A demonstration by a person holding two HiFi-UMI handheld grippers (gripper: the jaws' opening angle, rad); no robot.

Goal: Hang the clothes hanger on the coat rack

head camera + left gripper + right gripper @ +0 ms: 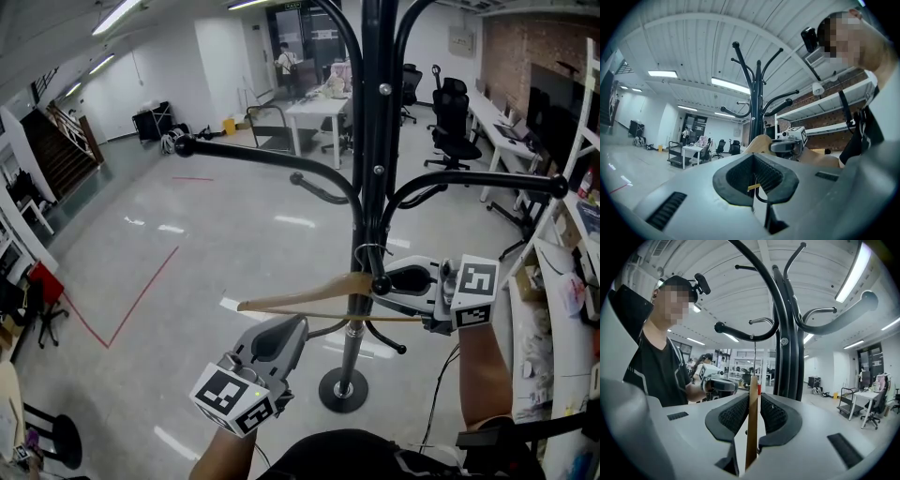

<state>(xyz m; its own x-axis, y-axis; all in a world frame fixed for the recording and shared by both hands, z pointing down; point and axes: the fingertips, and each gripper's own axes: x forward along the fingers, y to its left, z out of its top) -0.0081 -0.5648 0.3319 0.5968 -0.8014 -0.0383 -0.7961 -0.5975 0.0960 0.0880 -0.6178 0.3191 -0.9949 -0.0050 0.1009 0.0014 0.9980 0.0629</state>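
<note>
Pale wood catches the eye first: a pale wooden clothes hanger (pixel 300 295) is held level, close against the pole of a tall black metal coat rack (pixel 370 141) with curved, ball-tipped arms. The right gripper (pixel 394 281) has the hanger by the shoulder on its right side, jaws pinching the flat of the wood. In the right gripper view the wood stands edge-on in the slot between the pads. I take that grip to be chosen so the hanger cannot swing or twist while its hook is steered. The thin wire hook (pixel 368 252) rises right beside the pole. Seen from the right gripper view, its top reaches one short curved arm (pixel 743 337) of the rack. It looks to be over that arm, though I cannot tell whether the arm bears the weight. Holding by the shoulder rather than the neck keeps the gripper clear of the pole, I'd judge. The left gripper (pixel 286 333) hangs lower and nearer the person, just under the hanger's bottom bar and seemingly not touching it. Its jaws are pressed together with nothing between them, and it seems merely parked out of the way, since one grip is enough here. By my reading the hang is nearly made. What remains is to let the hook settle and then spread the right jaws gently, since a hanger let go off-level could tip and slide toward the ball end.
</note>
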